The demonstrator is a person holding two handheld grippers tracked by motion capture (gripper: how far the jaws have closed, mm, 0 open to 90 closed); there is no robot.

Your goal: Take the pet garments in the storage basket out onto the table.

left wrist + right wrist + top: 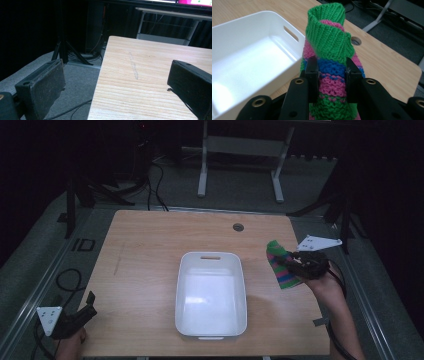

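A knitted piece (279, 265) striped green, pink and blue hangs just right of the white bin (211, 292) at the table's middle. My right gripper (295, 266) is shut on it; in the right gripper view the jaws pinch the knitted piece (329, 47) across its blue band, with the green ribbed end standing up above my right gripper (331, 75). The white bin (249, 57) lies to its left, with nothing inside. My left gripper (86, 309) rests at the table's near left corner, open. In the left gripper view my left gripper (115, 82) has bare wood between its fingers.
The wooden table (150, 245) has a round cable hole (238, 227) near its far edge. Beyond it stand a white frame (240, 150), black tripod legs (85, 195) and cables (155, 185) on the grey floor. The table's left edge (98, 80) drops to carpet.
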